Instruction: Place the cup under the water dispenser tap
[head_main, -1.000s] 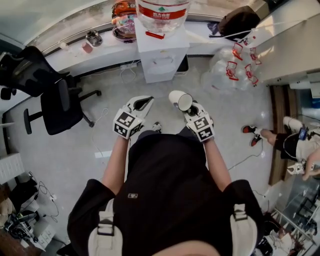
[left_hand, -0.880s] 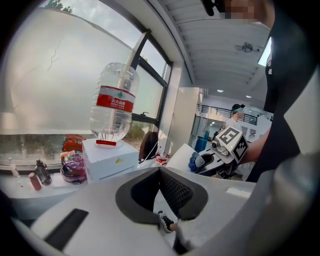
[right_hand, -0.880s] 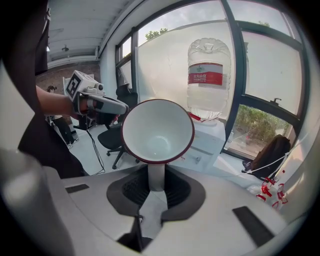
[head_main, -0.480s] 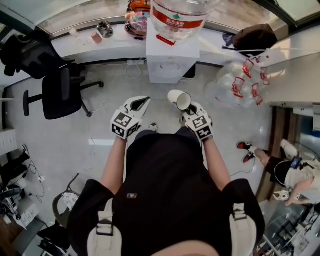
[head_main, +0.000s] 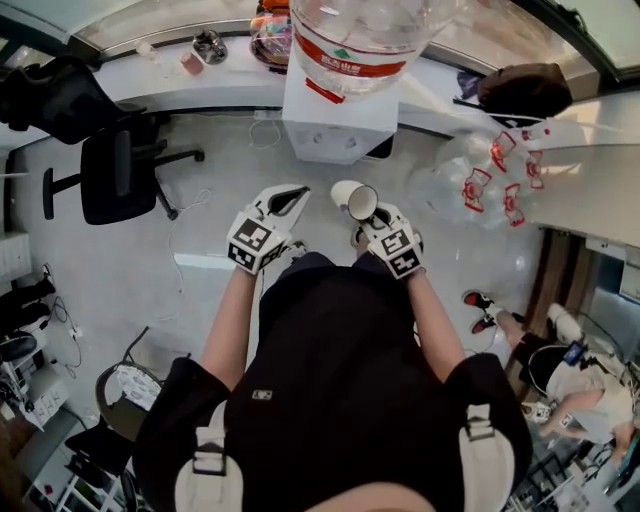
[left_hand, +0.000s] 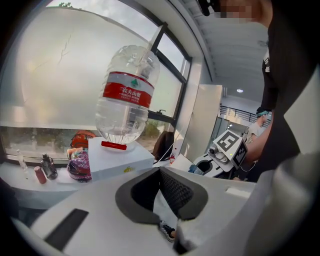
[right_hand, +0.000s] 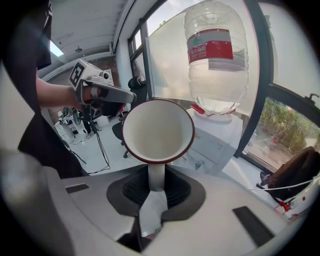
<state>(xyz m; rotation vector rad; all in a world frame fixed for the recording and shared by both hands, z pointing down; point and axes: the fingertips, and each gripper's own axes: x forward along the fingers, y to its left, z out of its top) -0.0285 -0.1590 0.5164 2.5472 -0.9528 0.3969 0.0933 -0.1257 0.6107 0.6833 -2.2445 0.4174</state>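
A white cup (head_main: 355, 199) with a red rim lies on its side, mouth toward me, and my right gripper (head_main: 366, 222) is shut on its handle. In the right gripper view the cup (right_hand: 157, 130) stands above the jaws, its handle pinched between the pads of the right gripper (right_hand: 156, 187). The white water dispenser (head_main: 335, 125) with its upturned bottle (head_main: 360, 35) stands ahead against the window counter, apart from the cup. My left gripper (head_main: 285, 200) hangs beside the cup, open and holding nothing. In its own view the left gripper (left_hand: 167, 192) shows floor through the gap between its jaws.
A black office chair (head_main: 110, 180) stands to the left. Small items sit on the window counter (head_main: 200, 45). Several empty water bottles (head_main: 480, 170) are piled right of the dispenser. Another person (head_main: 560, 370) sits at the far right.
Both grippers and the cup have moved forward toward the dispenser, which now looks nearer and larger. The right gripper's hold on the cup is unchanged.
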